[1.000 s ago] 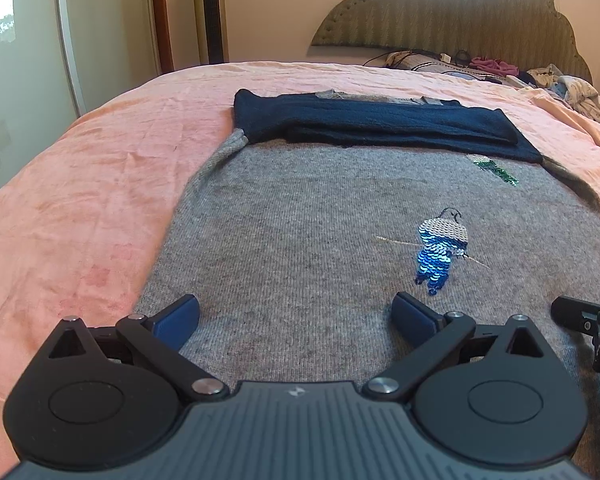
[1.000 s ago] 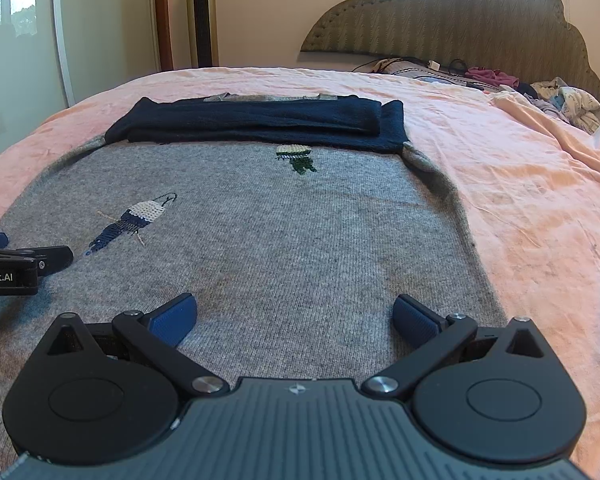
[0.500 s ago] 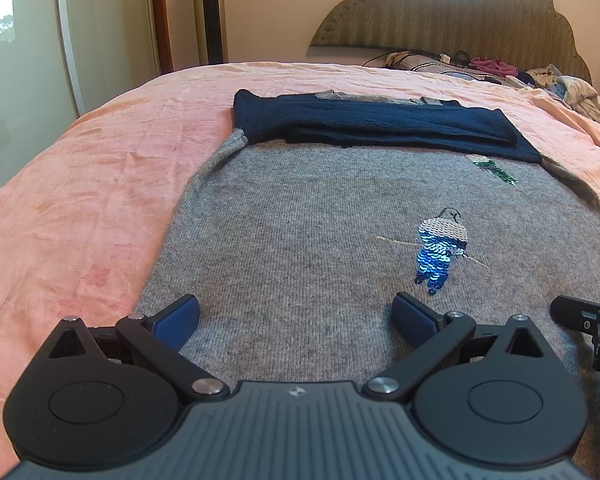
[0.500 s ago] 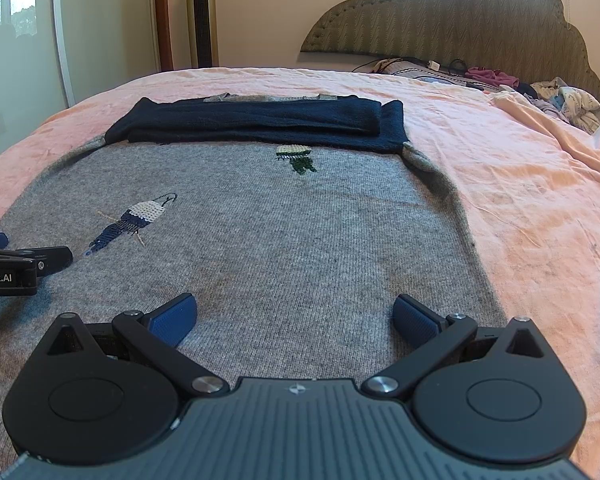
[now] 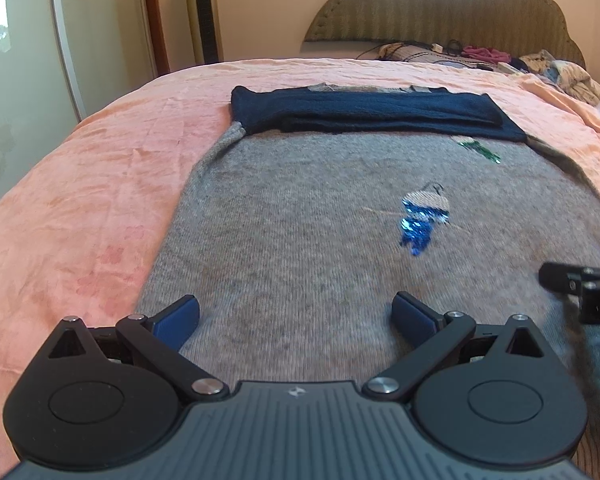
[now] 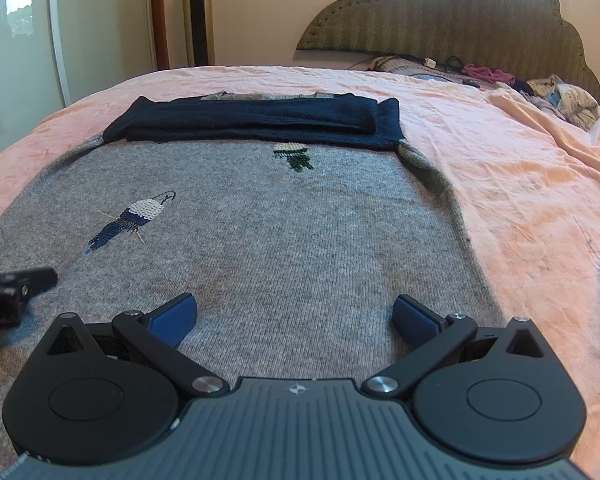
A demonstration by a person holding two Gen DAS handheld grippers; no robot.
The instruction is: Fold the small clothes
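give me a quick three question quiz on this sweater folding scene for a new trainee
1. True or false: the left gripper is shut on the grey sweater.
2. What lies folded across the sweater's far end? A) navy sleeves B) a towel C) a pillow
3. Fill in: the sweater lies on a ____ bedspread.

Key: 1 false, both it and the right gripper are open and hold nothing; 2 A; 3 pink.

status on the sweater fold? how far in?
Done: navy sleeves lie folded across the top of the grey sweater, flat on the pink bedspread. In hand: nothing; left gripper and right gripper hover open over the near hem. Left: grip the hem, fold the body.
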